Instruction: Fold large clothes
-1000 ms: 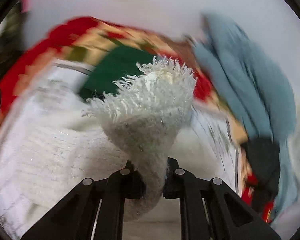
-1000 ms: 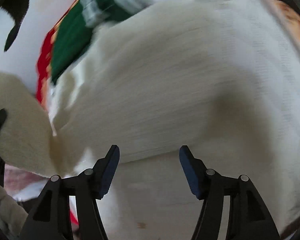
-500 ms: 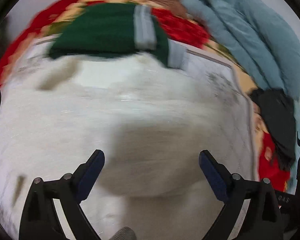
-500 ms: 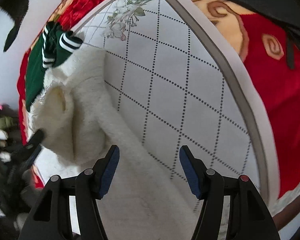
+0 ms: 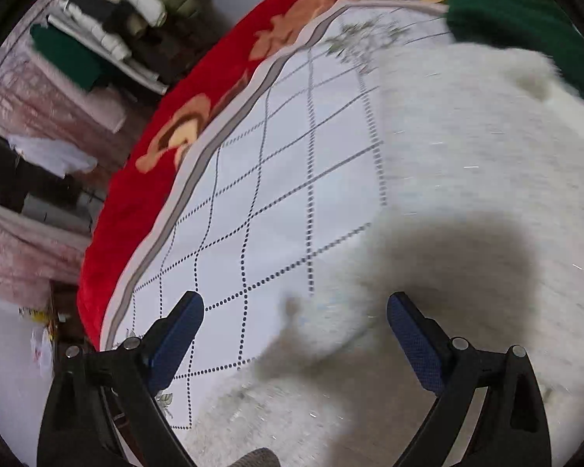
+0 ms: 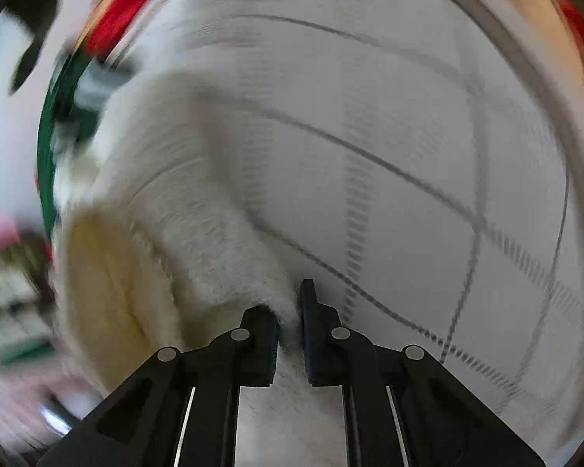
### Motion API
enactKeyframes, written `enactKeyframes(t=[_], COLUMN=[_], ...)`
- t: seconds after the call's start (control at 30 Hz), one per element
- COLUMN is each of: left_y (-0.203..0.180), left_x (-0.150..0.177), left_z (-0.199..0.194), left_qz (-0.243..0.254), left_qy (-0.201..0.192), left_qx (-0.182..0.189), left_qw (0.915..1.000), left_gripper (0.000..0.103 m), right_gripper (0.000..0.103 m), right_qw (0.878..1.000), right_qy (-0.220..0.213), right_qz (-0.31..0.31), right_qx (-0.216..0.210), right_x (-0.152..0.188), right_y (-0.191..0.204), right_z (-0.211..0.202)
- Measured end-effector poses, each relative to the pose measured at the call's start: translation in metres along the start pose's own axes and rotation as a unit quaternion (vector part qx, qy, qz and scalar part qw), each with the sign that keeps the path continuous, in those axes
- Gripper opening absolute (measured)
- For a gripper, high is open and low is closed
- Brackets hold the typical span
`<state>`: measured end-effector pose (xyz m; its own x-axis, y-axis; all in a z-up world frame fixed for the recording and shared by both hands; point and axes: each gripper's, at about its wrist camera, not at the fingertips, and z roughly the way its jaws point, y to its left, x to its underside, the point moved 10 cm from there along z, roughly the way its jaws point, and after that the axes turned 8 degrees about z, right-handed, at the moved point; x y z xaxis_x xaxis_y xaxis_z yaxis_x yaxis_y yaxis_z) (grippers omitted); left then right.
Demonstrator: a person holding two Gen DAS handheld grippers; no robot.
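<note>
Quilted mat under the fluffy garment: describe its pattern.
White quilted mat with a dotted dark diamond grid and grey border; clearest in the left wrist view.

The fluffy sweater lies on the quilted mat, which lies on the blanket, with a folded garment behind the sweater, stacked clothes off beyond the blanket's left edge, and the sweater's edge between the right gripper fingers.

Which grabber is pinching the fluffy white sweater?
The right gripper: its jaws are shut on the fluffy white sweater. The left gripper is wide open above it.
</note>
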<state>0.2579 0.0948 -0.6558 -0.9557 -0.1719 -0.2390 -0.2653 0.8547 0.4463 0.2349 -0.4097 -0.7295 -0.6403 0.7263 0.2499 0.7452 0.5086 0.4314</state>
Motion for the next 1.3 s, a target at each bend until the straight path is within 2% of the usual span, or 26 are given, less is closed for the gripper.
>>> enactKeyframes(t=[0.07,0.2,0.27,0.33,0.37,0.4,0.47,0.53,0.6,0.67,0.73,0.8,0.93,0.97,1.0,1.03,1.1,1.2,1.23,1.3], left_y=[0.003,-0.004,-0.003,0.000,0.000,0.000,-0.002,-0.002,-0.002,-0.003,-0.009,-0.014,-0.038,-0.045,-0.053,-0.057,-0.072,-0.083,-0.086,-0.096], left_x=[0.002,0.008,0.007,0.003,0.002,0.000,-0.003,0.000,0.000,0.003,0.006,0.008,0.011,0.012,0.014,0.014,0.018,0.025,0.030,0.042], left_z=[0.007,0.024,0.036,0.043,0.044,0.044,0.044,0.039,0.033,0.017,-0.005,-0.028,-0.067,-0.073,-0.078,-0.078,-0.085,-0.101,-0.109,-0.128], left_qz=[0.002,0.019,0.012,0.000,-0.005,-0.007,-0.001,0.003,0.008,0.016,0.030,0.044,0.060,0.061,0.060,0.060,0.061,0.052,0.046,0.037], left_qy=[0.006,0.018,0.022,0.027,0.028,0.028,0.024,0.020,0.019,0.014,0.003,-0.017,-0.052,-0.056,-0.058,-0.057,-0.054,-0.056,-0.056,-0.051], left_qx=[-0.004,-0.021,-0.016,-0.005,0.002,0.007,0.010,0.013,0.018,0.035,0.055,0.060,0.068,0.071,0.072,0.073,0.069,0.052,0.043,0.033], left_qw=[1.0000,0.9994,0.9995,0.9996,0.9996,0.9996,0.9997,0.9997,0.9996,0.9992,0.9980,0.9971,0.9945,0.9940,0.9939,0.9939,0.9943,0.9957,0.9964,0.9975], left_gripper=[0.096,0.098,0.103,0.103,0.103,0.103,0.103,0.103,0.103,0.103,0.103,0.103,0.103,0.103,0.103,0.103,0.103,0.103,0.103,0.103], right_gripper=[0.014,0.044,0.044,0.041,0.027,0.024,0.024,0.024,0.023,0.026,0.032,0.049,0.048,0.029,0.007,0.007,0.008,0.012,0.018,0.054], right_qw=[1.000,0.998,0.996,0.994,0.994,0.995,0.999,0.997,0.997,0.993,0.978,0.961,0.921,0.911,0.909,0.917,0.945,0.965,0.968,0.969], right_qy=[0.001,-0.007,-0.010,-0.015,-0.018,-0.021,-0.014,-0.012,0.000,0.007,-0.025,-0.056,-0.100,-0.111,-0.123,-0.127,-0.101,-0.060,-0.047,-0.018], right_qz=[0.017,-0.044,-0.073,-0.085,-0.081,-0.060,0.023,0.068,0.053,-0.015,-0.120,-0.186,-0.291,-0.313,-0.317,-0.297,-0.227,-0.195,-0.195,-0.208], right_qx=[-0.021,0.041,0.055,0.068,0.073,0.076,0.037,0.028,0.059,0.113,0.171,0.199,0.239,0.245,0.241,0.232,0.211,0.163,0.148,0.130], right_x=[0.003,0.013,0.017,0.014,0.012,0.008,0.000,-0.004,-0.002,0.001,0.008,0.013,0.008,0.003,-0.001,-0.009,-0.024,-0.032,-0.034,-0.033], right_y=[-0.004,0.003,0.006,0.005,0.003,-0.006,-0.020,-0.023,-0.017,-0.002,0.022,0.040,0.082,0.091,0.099,0.098,0.071,0.060,0.063,0.056], right_z=[-0.002,-0.015,-0.019,-0.019,-0.016,-0.013,-0.001,0.002,0.001,-0.003,-0.017,-0.027,-0.016,-0.011,-0.006,-0.003,0.008,0.013,0.010,-0.013])
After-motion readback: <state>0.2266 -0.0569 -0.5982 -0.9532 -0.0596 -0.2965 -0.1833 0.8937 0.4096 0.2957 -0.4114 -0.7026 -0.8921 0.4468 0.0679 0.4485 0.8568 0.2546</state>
